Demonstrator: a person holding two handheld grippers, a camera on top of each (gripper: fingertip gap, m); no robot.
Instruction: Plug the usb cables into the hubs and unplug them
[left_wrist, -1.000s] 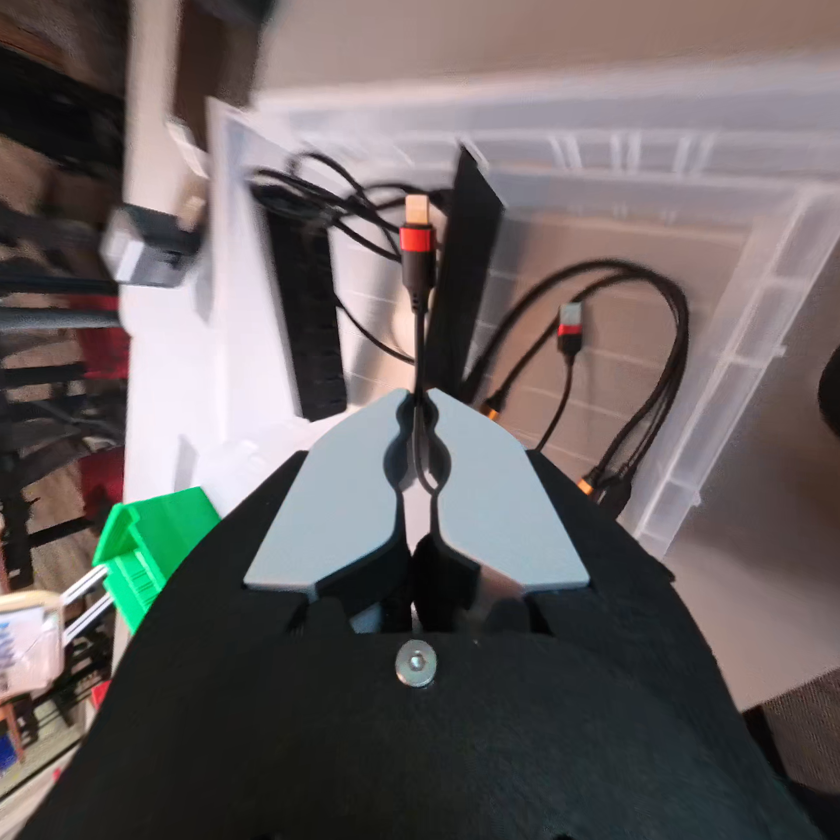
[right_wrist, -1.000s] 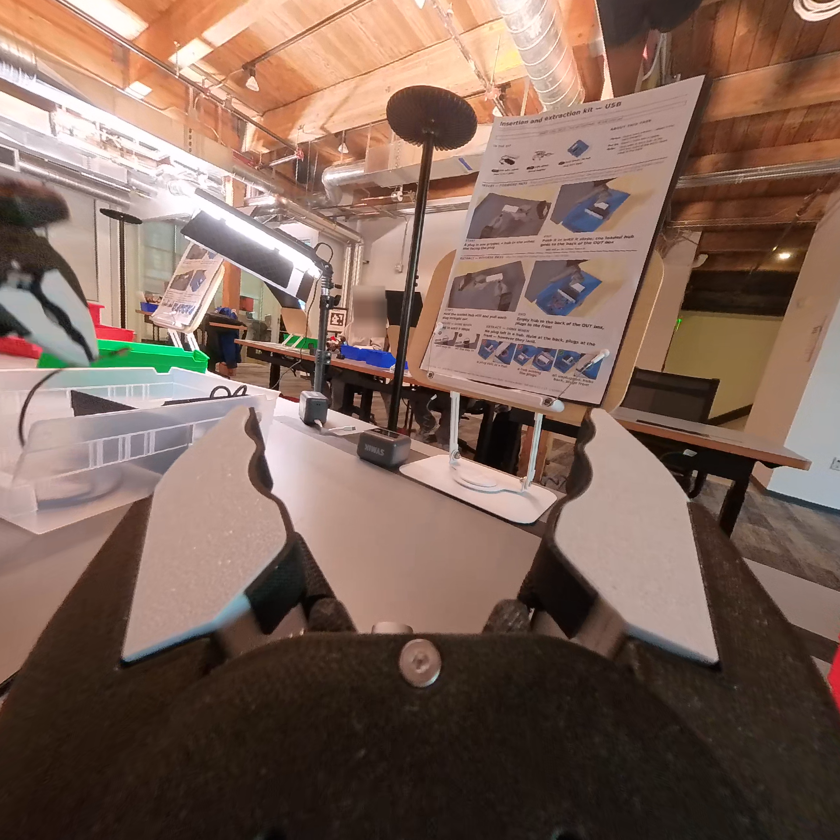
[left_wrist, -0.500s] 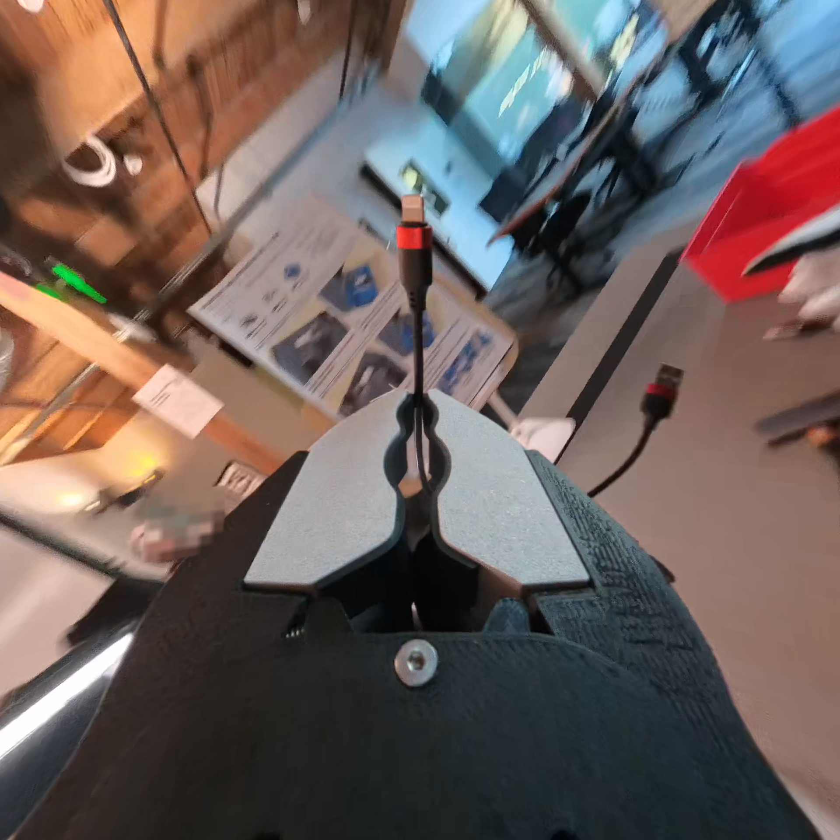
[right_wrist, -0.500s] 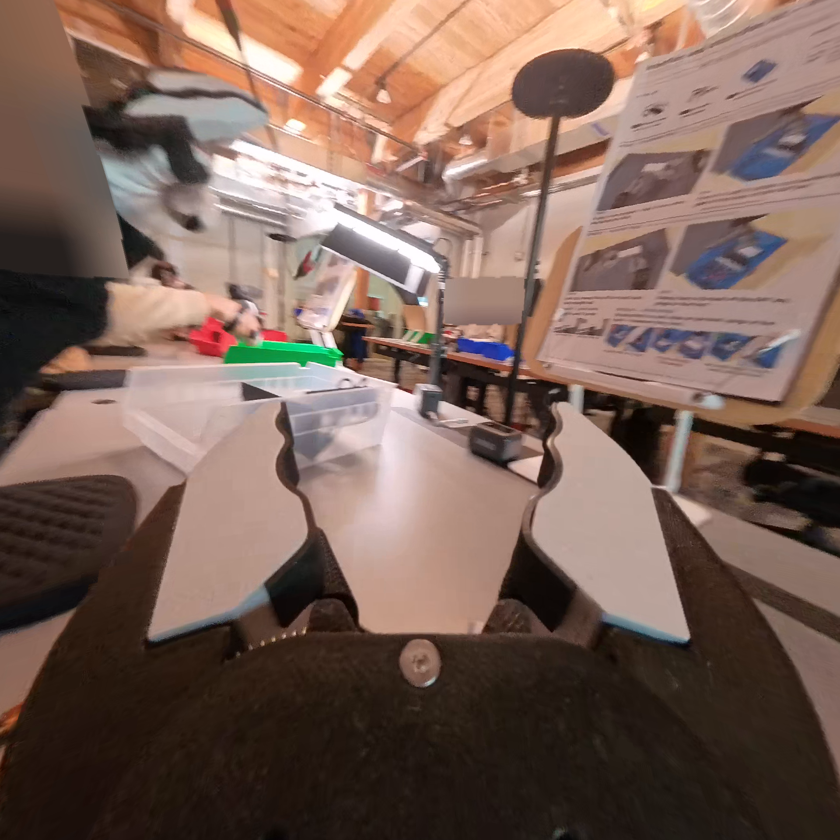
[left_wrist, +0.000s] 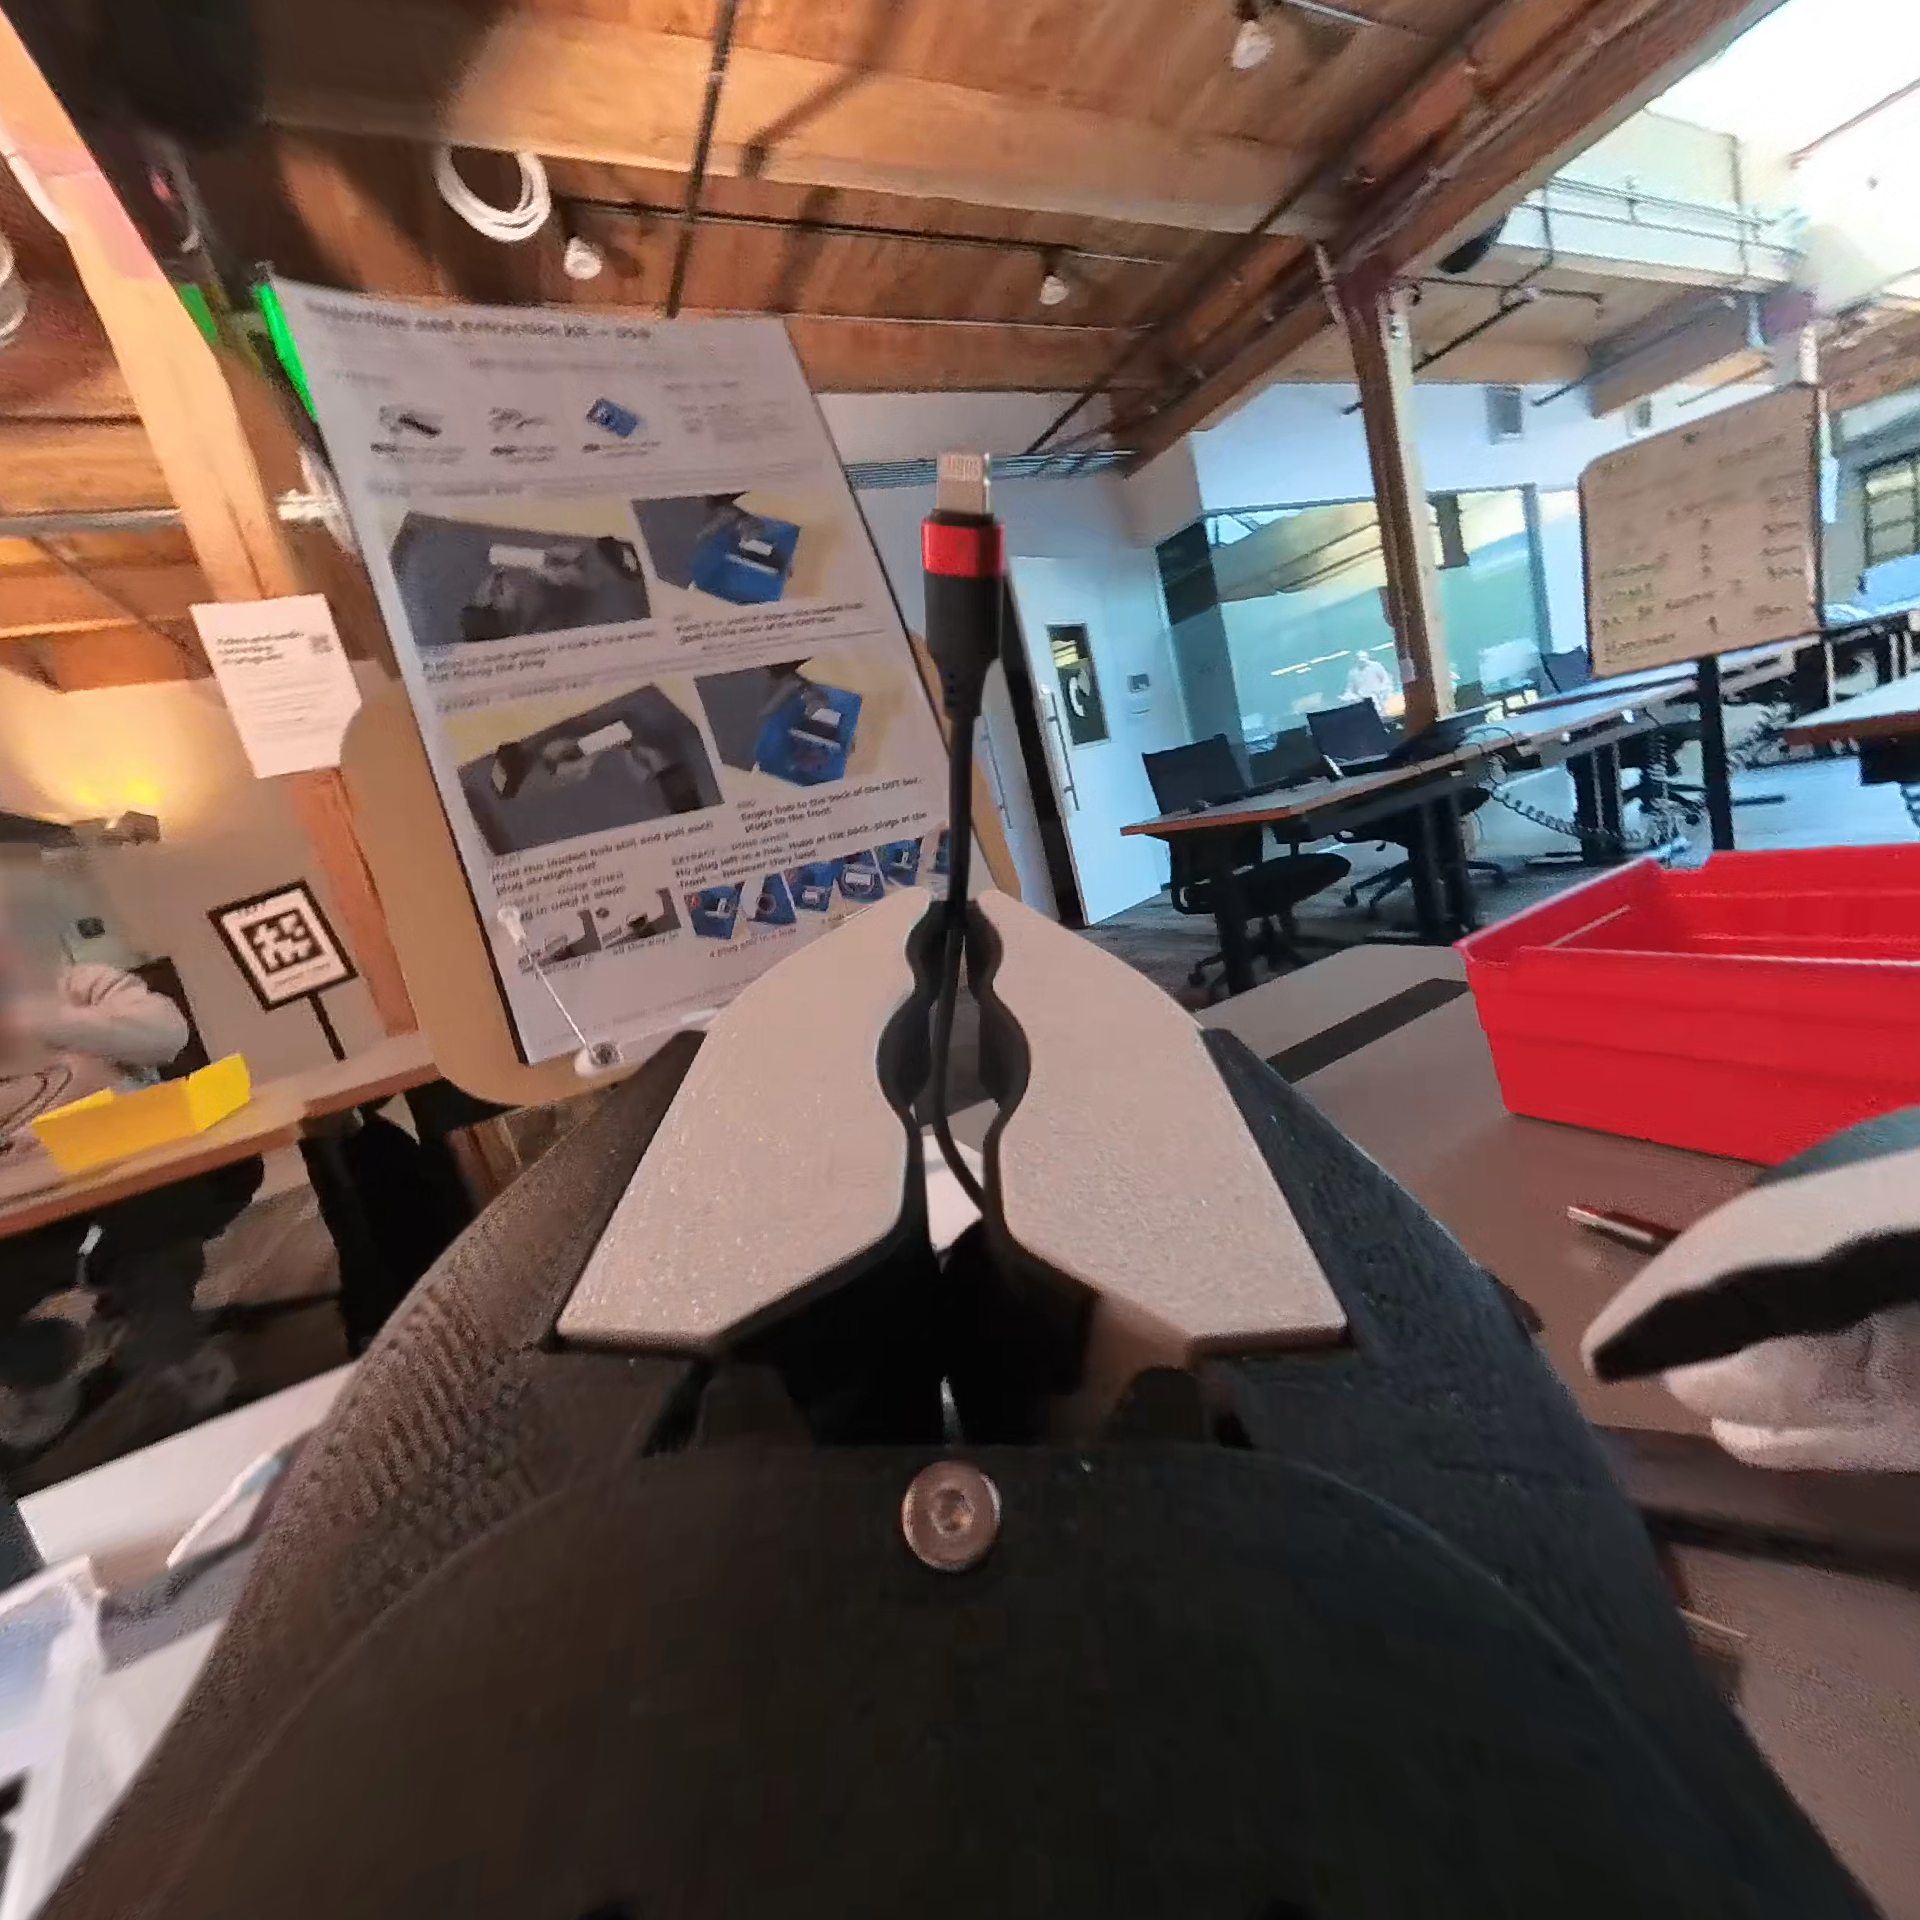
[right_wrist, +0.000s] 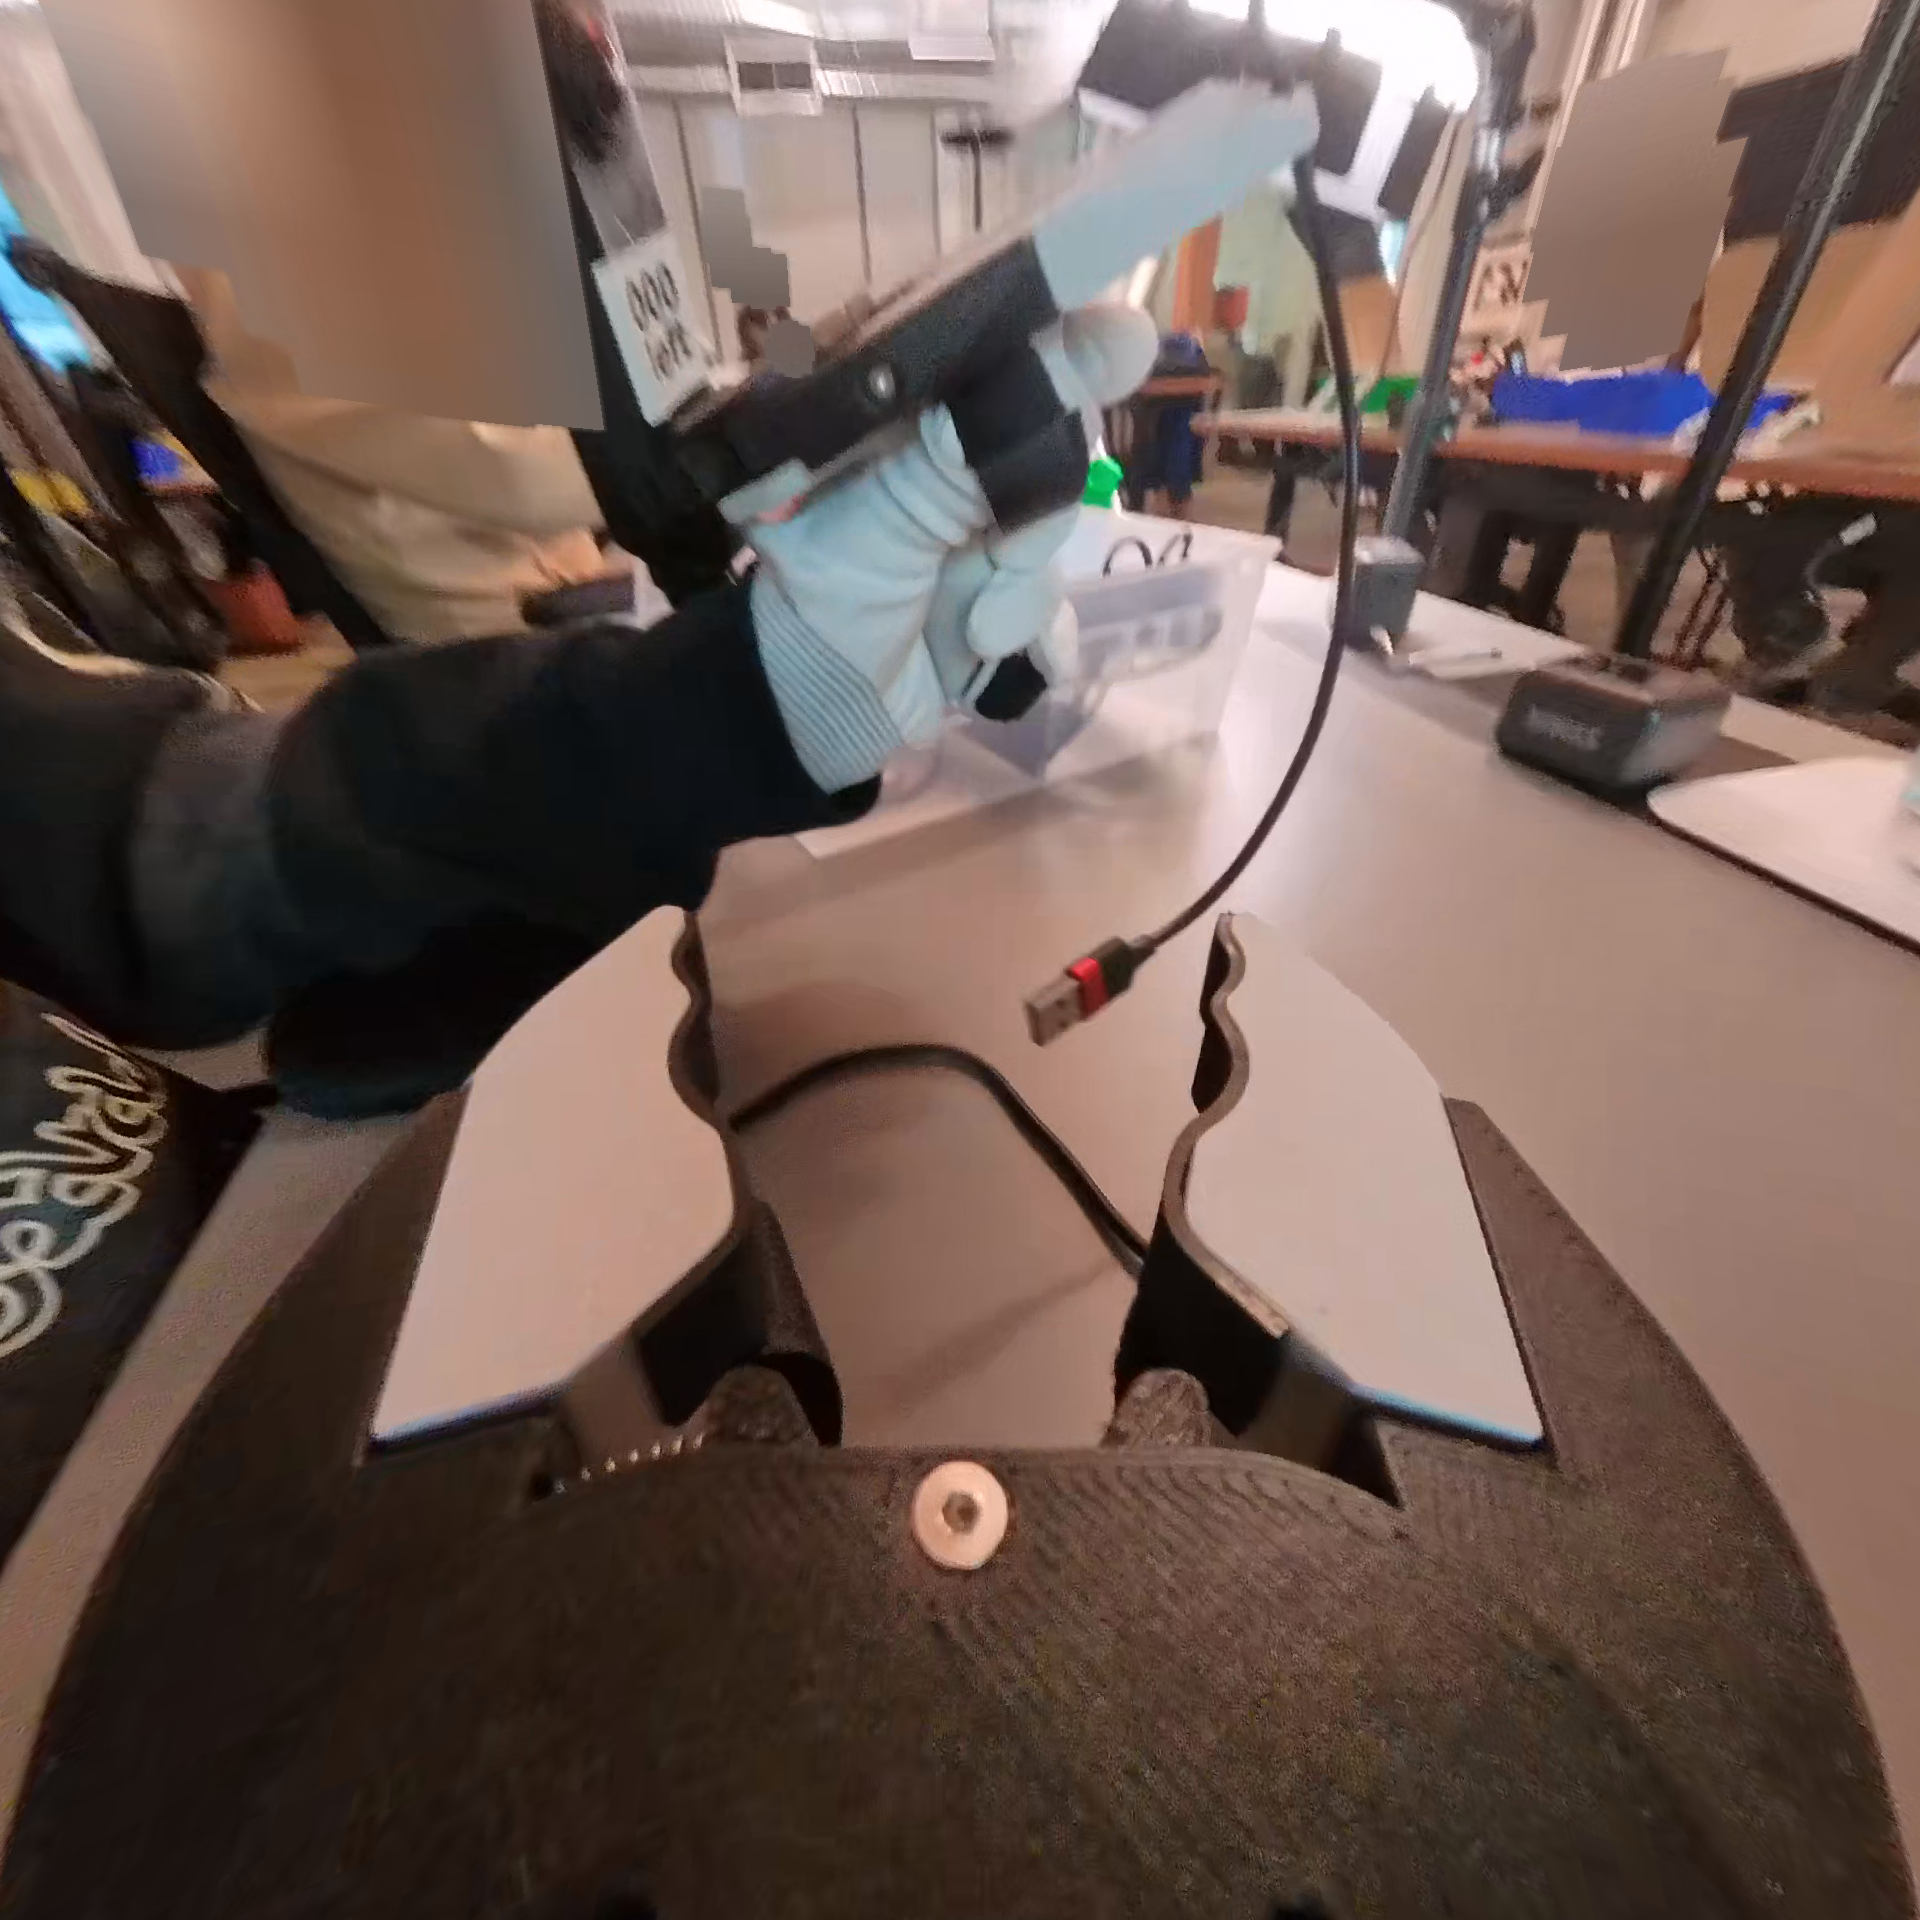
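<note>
My left gripper (left_wrist: 958, 914) is shut on a thin black USB cable (left_wrist: 954, 821). The cable's small plug with a red band (left_wrist: 961, 540) sticks up beyond the fingertips. In the right wrist view a gloved hand holds the left gripper (right_wrist: 1174, 197) high. The cable (right_wrist: 1320, 644) hangs down from it, and its USB-A plug with a red band (right_wrist: 1081, 987) dangles just above the table. My right gripper (right_wrist: 956, 956) is open and empty, low over the table, with that plug hanging between its fingertips. No hub is clearly visible.
A clear plastic bin (right_wrist: 1174, 623) with cables stands behind the gloved hand. Another black cable (right_wrist: 883, 1055) loops on the table between my right fingers. A dark box (right_wrist: 1610, 717) and a white base plate (right_wrist: 1808, 831) are at right. A red bin (left_wrist: 1704, 977) sits right of the left gripper.
The left gripper lifted the cable out of the clear bin and swung up and level. The right gripper turned left and tilted down, so the dangling plug now hangs between its fingers.
</note>
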